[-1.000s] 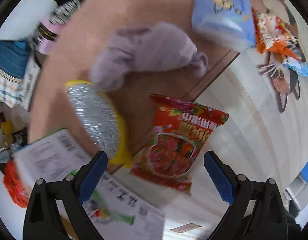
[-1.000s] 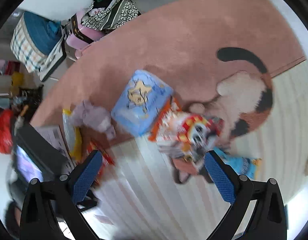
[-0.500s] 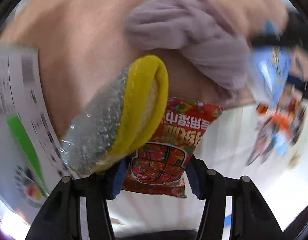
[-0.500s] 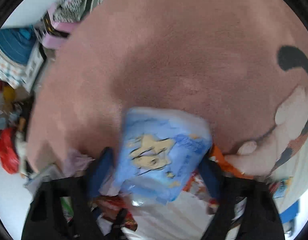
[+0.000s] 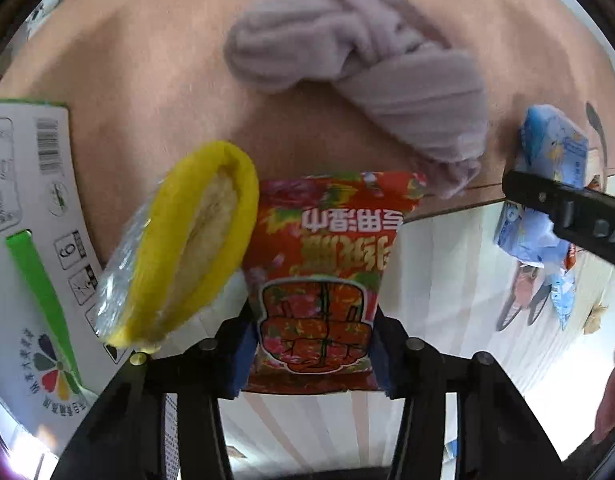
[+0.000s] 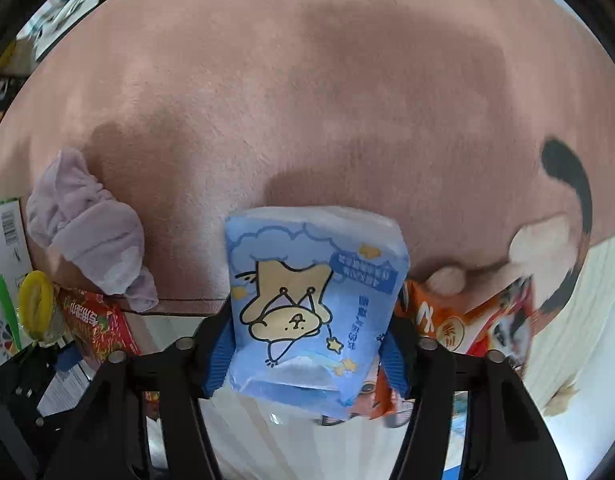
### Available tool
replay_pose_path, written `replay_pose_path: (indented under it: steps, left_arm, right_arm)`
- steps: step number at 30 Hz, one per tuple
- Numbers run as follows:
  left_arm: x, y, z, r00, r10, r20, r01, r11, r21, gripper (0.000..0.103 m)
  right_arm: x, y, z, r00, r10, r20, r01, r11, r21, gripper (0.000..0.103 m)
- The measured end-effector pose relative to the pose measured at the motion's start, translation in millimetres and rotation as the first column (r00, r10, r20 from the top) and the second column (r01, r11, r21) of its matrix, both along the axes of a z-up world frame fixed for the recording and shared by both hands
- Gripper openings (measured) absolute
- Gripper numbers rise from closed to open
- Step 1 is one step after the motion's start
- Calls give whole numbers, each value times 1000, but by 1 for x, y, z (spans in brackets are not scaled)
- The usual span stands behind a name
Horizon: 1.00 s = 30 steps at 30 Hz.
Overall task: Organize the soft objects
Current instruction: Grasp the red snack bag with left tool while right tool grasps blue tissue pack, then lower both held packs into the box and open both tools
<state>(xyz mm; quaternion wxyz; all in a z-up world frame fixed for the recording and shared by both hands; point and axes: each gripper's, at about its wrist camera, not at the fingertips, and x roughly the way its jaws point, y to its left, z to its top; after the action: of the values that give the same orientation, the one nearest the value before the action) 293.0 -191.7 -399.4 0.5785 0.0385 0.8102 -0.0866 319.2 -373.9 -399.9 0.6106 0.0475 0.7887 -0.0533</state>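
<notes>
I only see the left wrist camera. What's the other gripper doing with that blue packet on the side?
Observer: The right gripper is shut on the blue tissue pack, squeezing both its sides.
Operator: What's the picture on it?
Observer: A cartoon dog, upside down.
Operator: What's next to it?
Observer: An orange snack bag, touching its right edge, partly beneath.
</notes>
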Motion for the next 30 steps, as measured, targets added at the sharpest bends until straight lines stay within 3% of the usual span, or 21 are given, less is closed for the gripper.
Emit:
replay_pose_path:
  steps: [2,8,12,16,20,22,25,30]
  left_arm:
    - [-5,1,8,999,10,30,-10,1000,-9,42]
    - [-24,5,47,991,9,136,-2,999,-49,42]
    - [-22,23,93,980,41,196,-19,993,-112,42]
    - [-31,71,161,951,110,289,-51,978,-201,42]
    - [-37,144,216,917,168,361,-93,972,-217,42]
    - [-46,194,231,904,201,376,-130,970,-207,42]
    - [-40,267,236,891,225,393,-182,973,-145,42]
    - [-25,338,191,898,262,354,-268,963,-35,42]
  right_arm:
    - [-10,4,9,999,-17,41,17,1000,-5,40]
    - [-41,9,59,988,-59,141,54,998,36,38]
    - [-66,17,100,977,-59,204,46,997,66,38]
    - [-96,46,158,959,-43,281,8,992,124,37]
    - [-98,114,205,938,-10,347,-61,979,193,37]
    - [-98,157,214,933,19,358,-105,969,222,37]
    - [-103,232,216,928,83,362,-181,952,246,37]
    - [-99,323,183,941,155,302,-230,946,231,37]
